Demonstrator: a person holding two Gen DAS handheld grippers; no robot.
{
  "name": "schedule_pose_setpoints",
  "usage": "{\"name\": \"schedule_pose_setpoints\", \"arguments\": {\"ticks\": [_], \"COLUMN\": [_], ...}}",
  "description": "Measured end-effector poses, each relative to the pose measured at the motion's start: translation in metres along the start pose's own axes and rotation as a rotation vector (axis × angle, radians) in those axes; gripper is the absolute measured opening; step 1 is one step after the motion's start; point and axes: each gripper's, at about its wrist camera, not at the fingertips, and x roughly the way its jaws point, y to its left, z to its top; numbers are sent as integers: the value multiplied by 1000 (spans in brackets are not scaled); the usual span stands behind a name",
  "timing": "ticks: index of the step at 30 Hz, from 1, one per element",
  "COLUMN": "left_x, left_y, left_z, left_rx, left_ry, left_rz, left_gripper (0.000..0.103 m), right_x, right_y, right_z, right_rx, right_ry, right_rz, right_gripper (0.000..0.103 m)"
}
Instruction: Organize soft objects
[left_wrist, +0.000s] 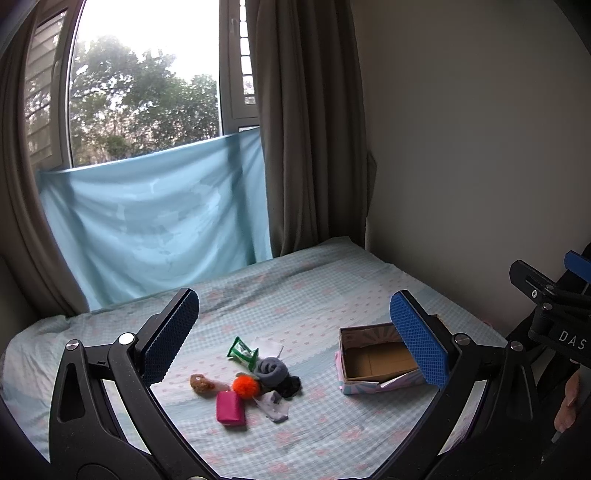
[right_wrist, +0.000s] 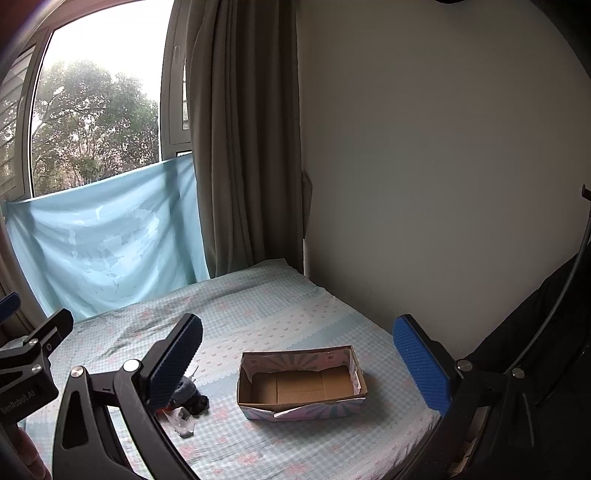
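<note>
A pile of small objects lies on the bed: a pink pouch (left_wrist: 230, 408), an orange pom-pom (left_wrist: 244, 386), a rolled grey sock (left_wrist: 272, 370), a black sock (left_wrist: 291, 387), a pale sock (left_wrist: 275, 405), a brown fuzzy piece (left_wrist: 201, 384) and a green-white packet (left_wrist: 242, 352). An empty open cardboard box (left_wrist: 380, 360) sits to their right and also shows in the right wrist view (right_wrist: 301, 386). My left gripper (left_wrist: 295, 336) is open and empty, held above the pile. My right gripper (right_wrist: 299, 360) is open and empty above the box. In the right wrist view the pile (right_wrist: 190, 402) is partly hidden behind the left finger.
The bed (left_wrist: 332, 288) has a light blue checked sheet. A blue cloth (left_wrist: 155, 218) hangs under the window behind it, with brown curtains (left_wrist: 310, 129) beside. A plain wall (right_wrist: 443, 184) runs along the bed's right side.
</note>
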Motion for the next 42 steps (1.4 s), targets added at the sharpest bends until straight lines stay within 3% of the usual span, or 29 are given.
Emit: {"name": "schedule_pose_setpoints", "arguments": {"ticks": [19,27,31,34,42], "left_x": [2,5,12,23,71], "left_y": [2,15,36,55,129], "left_z": [-1,-6,-25,-45,-113], "left_rx": [-5,-36,-54,-51,-95], "left_ry": [-4,8,42,88,250], "left_rz": [14,92,162,206,206], "left_gripper": [103,103,103,103,103], "right_x": [0,-3,7,23,79], "right_y": [-2,2,14,31,104], "right_z": [-2,2,-3,-14,-68], "right_rx": [8,-31,-71,-82,-94], "right_ry": [2,-43,-61,-27,116], "right_rz": [4,50,104,151,244], "right_gripper": [103,103,103,103,103]}}
